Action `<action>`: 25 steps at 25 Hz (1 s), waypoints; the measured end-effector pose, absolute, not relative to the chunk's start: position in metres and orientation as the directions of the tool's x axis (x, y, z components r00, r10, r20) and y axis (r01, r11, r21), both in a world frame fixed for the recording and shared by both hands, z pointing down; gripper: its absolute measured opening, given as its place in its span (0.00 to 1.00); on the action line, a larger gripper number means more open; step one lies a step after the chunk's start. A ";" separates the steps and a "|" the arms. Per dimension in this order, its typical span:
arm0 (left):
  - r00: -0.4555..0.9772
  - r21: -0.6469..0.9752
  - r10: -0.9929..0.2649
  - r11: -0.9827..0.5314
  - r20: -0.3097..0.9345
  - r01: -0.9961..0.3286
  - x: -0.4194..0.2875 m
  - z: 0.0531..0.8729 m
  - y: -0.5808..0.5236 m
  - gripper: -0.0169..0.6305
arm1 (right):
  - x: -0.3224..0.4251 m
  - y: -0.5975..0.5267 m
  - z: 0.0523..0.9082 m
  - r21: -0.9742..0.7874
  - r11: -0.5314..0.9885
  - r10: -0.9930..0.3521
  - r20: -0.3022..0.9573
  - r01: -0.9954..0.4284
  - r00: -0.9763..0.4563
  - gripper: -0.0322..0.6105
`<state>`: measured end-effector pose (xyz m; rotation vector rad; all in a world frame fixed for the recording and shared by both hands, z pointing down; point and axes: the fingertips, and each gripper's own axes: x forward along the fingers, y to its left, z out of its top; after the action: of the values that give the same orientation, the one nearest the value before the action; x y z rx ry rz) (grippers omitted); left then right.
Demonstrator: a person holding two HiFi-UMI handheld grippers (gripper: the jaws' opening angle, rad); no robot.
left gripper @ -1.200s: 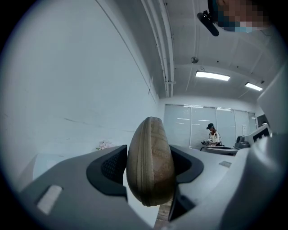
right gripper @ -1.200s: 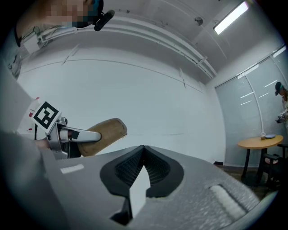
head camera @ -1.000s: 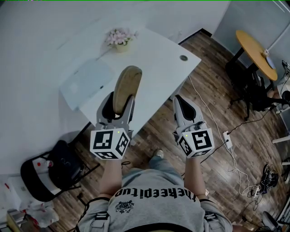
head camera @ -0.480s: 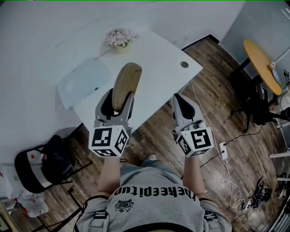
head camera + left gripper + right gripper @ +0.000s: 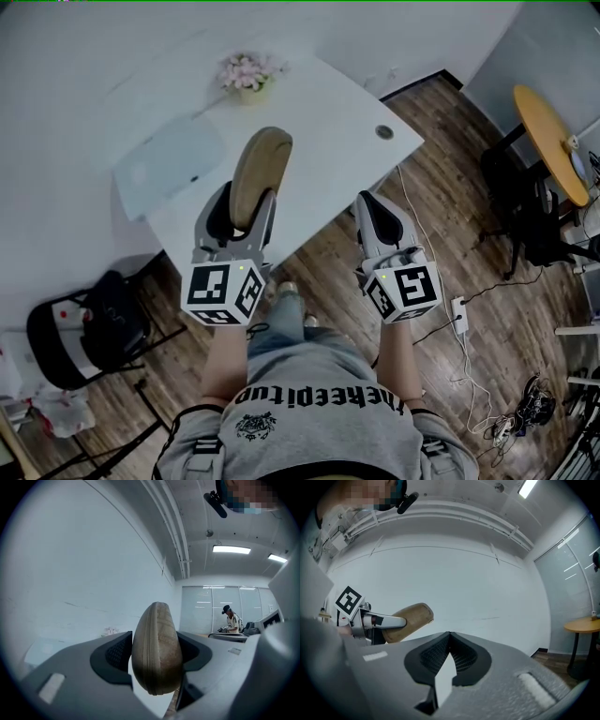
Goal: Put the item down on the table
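White table [image 5: 337, 141] beneath the grippers; item not yet set down.
Little has changed in the last second: the left gripper [image 5: 247, 208] still pinches the one tan oval item [image 5: 260, 164], perhaps a glasses case, above the tabletop. The right gripper [image 5: 370, 208], jaws pressed together, holds nothing. Beyond the left gripper are one flower pot [image 5: 248, 77] and one pale sheet [image 5: 173, 169].

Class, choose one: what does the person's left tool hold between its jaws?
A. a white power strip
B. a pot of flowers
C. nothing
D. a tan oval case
D: in the left gripper view, the left tool has its jaws pressed against both sides of the tan oval case, seen edge-on.
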<state>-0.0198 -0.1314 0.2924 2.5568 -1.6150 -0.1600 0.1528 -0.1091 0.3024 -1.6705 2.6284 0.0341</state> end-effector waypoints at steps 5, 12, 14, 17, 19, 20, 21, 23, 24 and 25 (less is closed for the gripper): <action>0.429 0.153 -0.903 -0.427 -0.023 -0.891 -0.017 0.297 -0.146 0.46 | 0.155 -0.122 0.310 -0.002 0.424 -0.905 -0.021 -0.906 -0.424 0.05; 0.428 0.157 -0.904 -0.423 -0.003 -0.893 -0.014 0.301 -0.177 0.46 | 0.154 -0.158 0.309 -0.010 0.434 -0.901 -0.016 -0.901 -0.434 0.05; 0.423 0.159 -0.906 -0.417 0.005 -0.895 -0.016 0.304 -0.187 0.46 | 0.151 -0.169 0.311 -0.012 0.441 -0.898 -0.010 -0.898 -0.441 0.05; 0.417 0.166 -0.909 -0.408 0.020 -0.898 -0.019 0.311 -0.200 0.46 | 0.147 -0.184 0.318 -0.017 0.452 -0.892 0.006 -0.892 -0.452 0.05; 0.413 0.173 -0.910 -0.402 0.030 -0.899 -0.021 0.316 -0.208 0.46 | 0.144 -0.193 0.324 -0.024 0.458 -0.888 0.017 -0.888 -0.459 0.05; 0.411 0.175 -0.911 -0.399 0.036 -0.900 -0.021 0.319 -0.212 0.46 | 0.143 -0.198 0.326 -0.028 0.461 -0.887 0.021 -0.887 -0.461 0.05; 0.409 0.175 -0.911 -0.396 0.044 -0.901 -0.022 0.322 -0.216 0.46 | 0.142 -0.202 0.329 -0.032 0.463 -0.886 0.025 -0.886 -0.464 0.05; 0.406 0.174 -0.912 -0.392 0.057 -0.904 -0.023 0.328 -0.223 0.46 | 0.140 -0.211 0.333 -0.040 0.466 -0.883 0.034 -0.884 -0.467 0.05; 0.406 0.173 -0.912 -0.390 0.064 -0.904 -0.024 0.330 -0.227 0.46 | 0.139 -0.215 0.336 -0.043 0.468 -0.882 0.038 -0.883 -0.469 0.05; 0.405 0.173 -0.912 -0.388 0.071 -0.905 -0.024 0.333 -0.231 0.46 | 0.138 -0.220 0.338 -0.046 0.470 -0.881 0.043 -0.882 -0.471 0.05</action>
<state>-0.0242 -0.2308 0.3331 2.4736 -1.6191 -0.0528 0.1383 -0.2196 0.3378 -1.6217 2.7041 -0.0978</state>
